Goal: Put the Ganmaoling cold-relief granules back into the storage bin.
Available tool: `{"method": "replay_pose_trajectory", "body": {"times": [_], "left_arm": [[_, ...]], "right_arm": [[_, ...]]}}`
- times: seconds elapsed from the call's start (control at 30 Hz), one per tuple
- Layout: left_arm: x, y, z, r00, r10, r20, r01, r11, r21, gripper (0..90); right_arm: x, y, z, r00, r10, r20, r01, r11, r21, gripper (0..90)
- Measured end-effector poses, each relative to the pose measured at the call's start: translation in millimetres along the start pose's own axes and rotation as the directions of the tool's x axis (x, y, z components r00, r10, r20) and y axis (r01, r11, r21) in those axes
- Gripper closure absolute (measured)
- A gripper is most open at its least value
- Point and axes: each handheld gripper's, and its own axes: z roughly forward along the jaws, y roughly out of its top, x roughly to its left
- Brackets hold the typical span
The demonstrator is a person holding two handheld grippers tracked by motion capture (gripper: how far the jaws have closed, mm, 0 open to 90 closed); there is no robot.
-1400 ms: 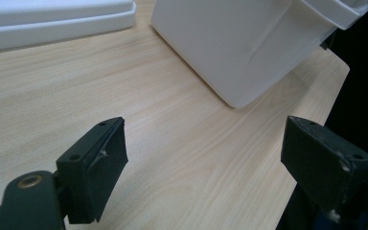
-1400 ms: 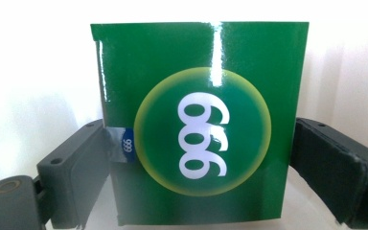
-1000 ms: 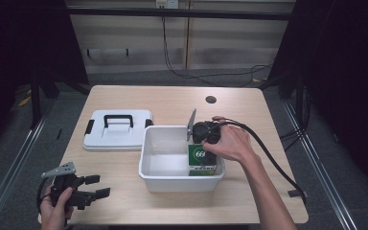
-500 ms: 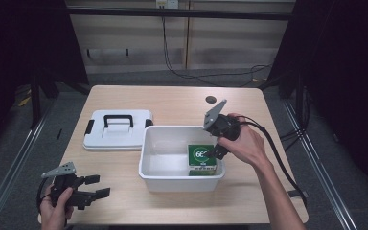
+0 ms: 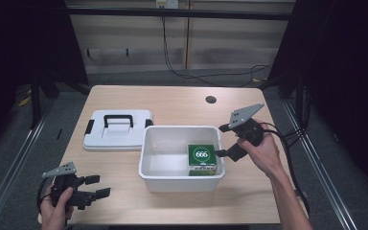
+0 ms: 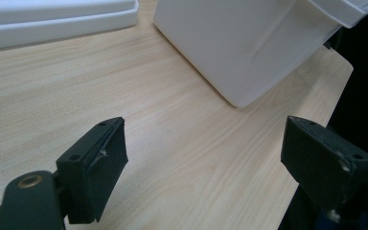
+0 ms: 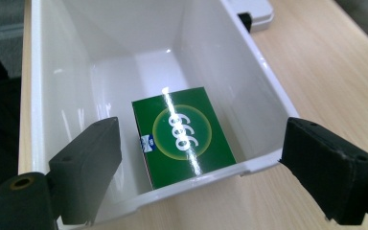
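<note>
The right gripper (image 5: 224, 140), jaws apart and empty, hovers at the right end of the white bin (image 5: 146, 158), as if after a release; the green box (image 5: 201, 159) lies flat on the bin's floor at that same end, so the lid (image 5: 117, 129) left of the bin likely follows

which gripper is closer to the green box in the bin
Right. The right gripper hangs open at the white bin's right rim, just beside the green box; the left gripper is at the table's front-left corner.
</note>
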Motion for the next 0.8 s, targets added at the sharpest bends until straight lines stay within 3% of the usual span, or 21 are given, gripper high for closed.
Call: {"method": "replay_pose_trajectory", "body": {"times": [0.07, 0.2, 0.27, 0.37, 0.53, 0.57, 0.63, 0.67, 0.7, 0.77, 0.8], "left_arm": [[-0.4, -0.4, 0.7, 1.0000, -0.003, 0.001, 0.003, 1.0000, 0.003, 16.0], [-0.7, -0.3, 1.1, 1.0000, -0.001, 0.001, 0.001, 1.0000, 0.007, 16.0], [-0.5, -0.3, 1.2, 1.0000, 0.003, -0.001, -0.003, 1.0000, 0.009, 16.0], [-0.4, -0.4, 1.5, 1.0000, 0.001, -0.002, -0.001, 1.0000, 0.010, 16.1], [-0.7, 0.1, 1.7, 1.0000, 0.000, -0.002, 0.000, 0.9999, 0.010, 16.0], [-0.3, 0.2, 1.6, 1.0000, 0.004, -0.005, -0.004, 0.9999, 0.011, 16.0], [-0.4, 0.1, 1.8, 1.0000, 0.002, -0.004, -0.002, 0.9999, 0.012, 16.1], [-0.5, 0.0, 1.5, 1.0000, 0.004, -0.006, -0.003, 0.9999, 0.012, 16.1], [-0.5, 0.0, 1.5, 1.0000, 0.004, -0.006, -0.003, 0.9999, 0.012, 16.0], [-0.4, -0.3, 0.9, 1.0000, 0.002, -0.002, -0.002, 1.0000, 0.009, 16.1], [-0.4, -0.5, 1.0, 1.0000, -0.002, -0.004, 0.002, 1.0000, 0.008, 16.1]], "right_arm": [[3.3, -8.7, -11.6, 0.9993, 0.030, 0.021, -0.029, 0.9973, -0.067, 13.2], [6.7, -18.6, -23.4, 0.9969, 0.056, 0.055, -0.049, 0.9919, -0.117, 13.4], [9.1, -34.7, -33.7, 0.9884, 0.096, 0.118, -0.078, 0.9862, -0.146, 13.3], [10.0, -45.3, -37.5, 0.9824, 0.125, 0.138, -0.101, 0.9803, -0.169, 13.6], [16.5, -69.0, -46.6, 0.9571, 0.194, 0.215, -0.144, 0.9630, -0.228, 13.3], [20.1, -76.8, -49.0, 0.9451, 0.218, 0.243, -0.160, 0.9581, -0.237, 13.1], [21.6, -81.0, -49.9, 0.9415, 0.226, 0.250, -0.165, 0.9558, -0.244, 13.4], [24.9, -91.1, -50.7, 0.9286, 0.255, 0.270, -0.185, 0.9481, -0.259, 13.1], [24.9, -91.1, -50.7, 0.9286, 0.255, 0.270, -0.185, 0.9481, -0.259, 13.1], [28.9, -106.7, -48.0, 0.9169, 0.292, 0.273, -0.220, 0.9391, -0.263, 13.2], [28.9, -106.7, -48.0, 0.9169, 0.292, 0.273, -0.220, 0.9391, -0.263, 13.2]]}}
